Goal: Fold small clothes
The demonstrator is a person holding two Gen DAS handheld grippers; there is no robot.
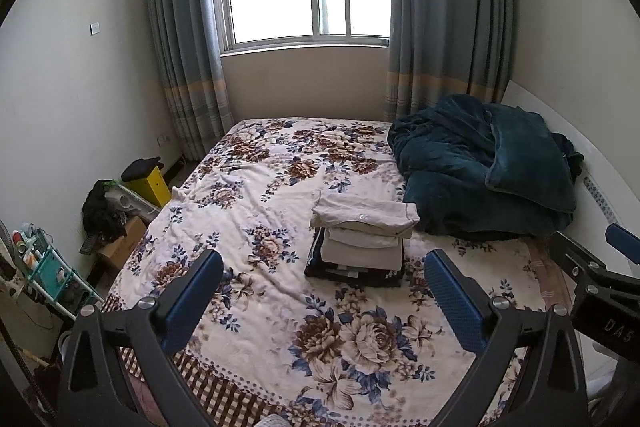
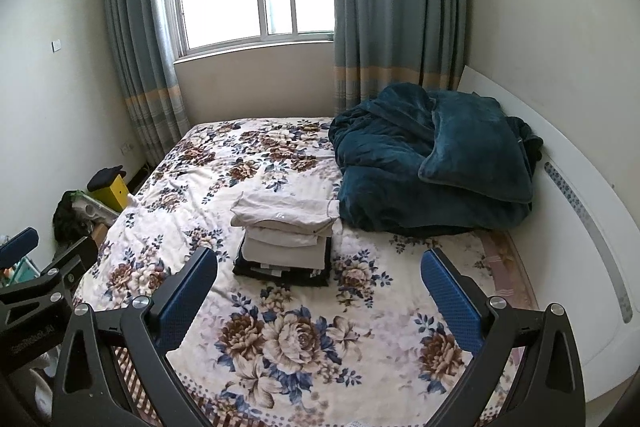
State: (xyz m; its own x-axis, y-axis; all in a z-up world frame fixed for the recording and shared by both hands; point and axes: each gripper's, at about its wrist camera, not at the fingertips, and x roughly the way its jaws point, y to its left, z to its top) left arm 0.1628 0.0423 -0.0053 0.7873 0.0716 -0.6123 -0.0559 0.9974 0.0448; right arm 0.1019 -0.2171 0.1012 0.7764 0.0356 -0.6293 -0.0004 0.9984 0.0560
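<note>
**Two open tools held back from a folded pile**

Several small folded garments sat in one stack of cream and dark cloth pieces (image 1: 362, 241) near the middle of the bed with the floral cream, brown and blue cover (image 1: 248, 211), just beside a heaped teal plush blanket (image 1: 488, 171) at the headboard side. The cream pieces lay on top, the dark ones at the bottom.

The left tool (image 1: 324, 297) was spread wide with nothing between its blue pads, and it hovered above the near part of the bed, apart from the stack. The right tool (image 2: 320, 297) was likewise spread and empty, and showed also at the right edge of the left view.

No loose garment was visible on the cover, so the folding looked largely finished. The cloth would likely be light, soft and limp, quick to sag and unfold if pinched at a single layer. A safer hold seemed to be low on both short sides of the stack, under the dark bottom piece, with both tools lifting together
</note>
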